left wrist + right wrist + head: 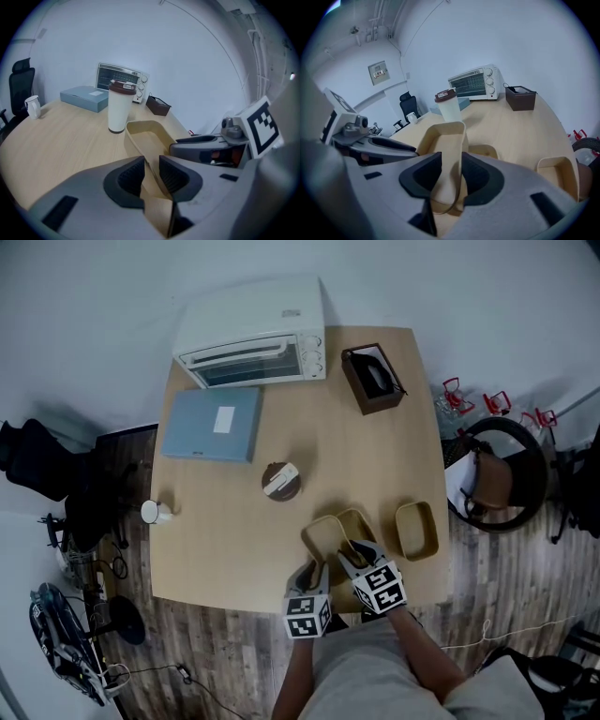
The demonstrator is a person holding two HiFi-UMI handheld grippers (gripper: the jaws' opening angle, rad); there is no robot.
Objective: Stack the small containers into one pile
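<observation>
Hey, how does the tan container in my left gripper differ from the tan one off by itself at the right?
The held container has a wall clamped in the left gripper; the lone container is untouched. The held container sits right beside a third container; the lone container stands apart near the right edge of the table. Both are tan, open-topped and empty.

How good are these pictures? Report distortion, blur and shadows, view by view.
Head view: sharp and evenly lit, only soft shadows on the table, mild wide-angle bend. Left gripper view: heavy fisheye, dark corners, the tan container soft up close. Right gripper view: same fisheye, wall lines curved, toaster oven fairly crisp.
</observation>
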